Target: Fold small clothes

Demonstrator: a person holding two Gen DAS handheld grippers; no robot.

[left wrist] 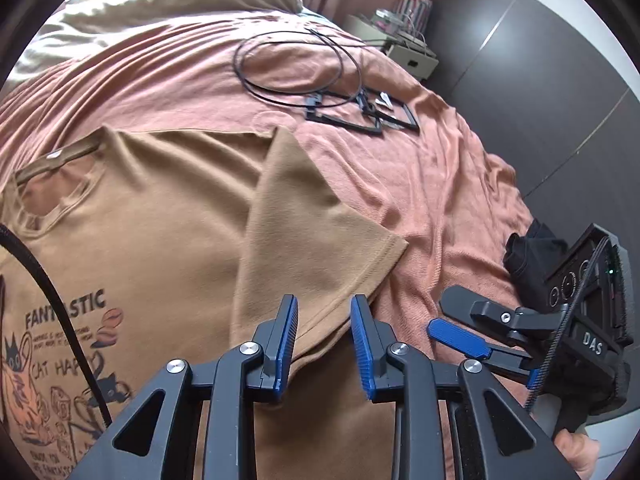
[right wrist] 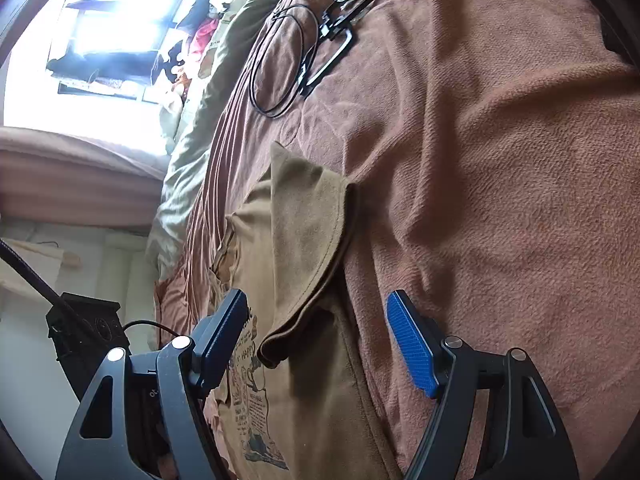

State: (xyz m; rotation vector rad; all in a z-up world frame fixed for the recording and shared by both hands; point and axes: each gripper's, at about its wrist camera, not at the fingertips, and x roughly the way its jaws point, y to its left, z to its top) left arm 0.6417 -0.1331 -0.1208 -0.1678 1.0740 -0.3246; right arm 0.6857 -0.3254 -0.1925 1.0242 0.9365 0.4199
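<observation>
Brown T-shirt [left wrist: 168,216] lies flat on bed [left wrist: 420,184], sleeve [left wrist: 304,232] folded inward to narrow it. Left hand-held gripper [left wrist: 324,344] released, hovering above sleeve hem; right hand-held gripper [right wrist: 316,340] released wide, holding nothing.

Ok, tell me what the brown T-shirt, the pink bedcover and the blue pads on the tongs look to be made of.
Brown T-shirt: soft matte knit, probably cotton jersey; it drapes and shows a stitched sleeve hem.
Pink bedcover: nubbly, terry-like weave, matte; the grainy surface shows up close.
Blue pads: finely ribbed, likely rubber or moulded plastic; which one I cannot tell.
</observation>
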